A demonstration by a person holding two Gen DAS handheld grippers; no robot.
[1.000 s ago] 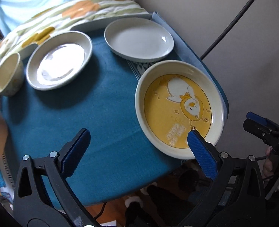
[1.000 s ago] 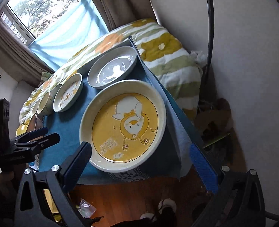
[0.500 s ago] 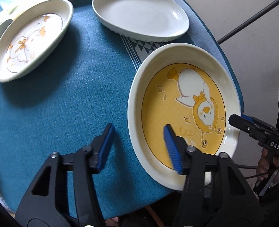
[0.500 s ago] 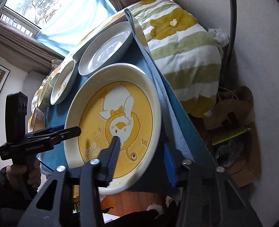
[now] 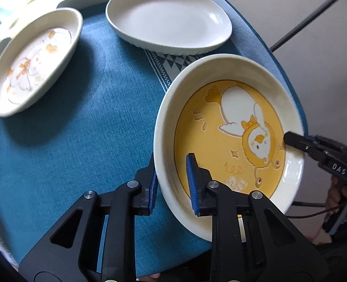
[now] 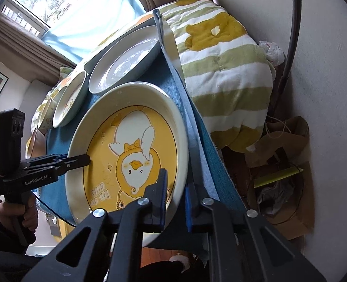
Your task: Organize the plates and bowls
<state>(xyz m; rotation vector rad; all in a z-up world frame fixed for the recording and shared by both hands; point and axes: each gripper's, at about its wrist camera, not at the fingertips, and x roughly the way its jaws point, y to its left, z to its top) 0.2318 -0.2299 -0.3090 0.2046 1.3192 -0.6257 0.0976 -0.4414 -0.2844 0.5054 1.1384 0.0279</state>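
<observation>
A large cream plate with a yellow duck picture (image 5: 220, 141) (image 6: 126, 141) lies at the near right corner of the blue-clothed table (image 5: 79, 141). My left gripper (image 5: 172, 183) straddles its left rim, one pad outside the wall and one inside. Its jaws are closing, and the pads press on the rim. From the right wrist view the left gripper (image 6: 86, 159) reaches over that same edge. My right gripper (image 6: 175, 197) is shut on the opposite rim, which overhangs the table edge. In the left wrist view the right gripper (image 5: 290, 138) shows with its tip over that rim.
A plain white oval dish (image 5: 168, 21) (image 6: 124, 63) lies behind the duck plate. A smaller dish with a duck print (image 5: 32, 63) (image 6: 70, 98) sits to the left. Striped bedding (image 6: 220, 58) lies beyond the table; a paper bag (image 6: 279, 145) and wall stand to the right.
Both grippers came down onto opposite rims of the duck plate. Their jaws went from wide open to closed on the rim.
</observation>
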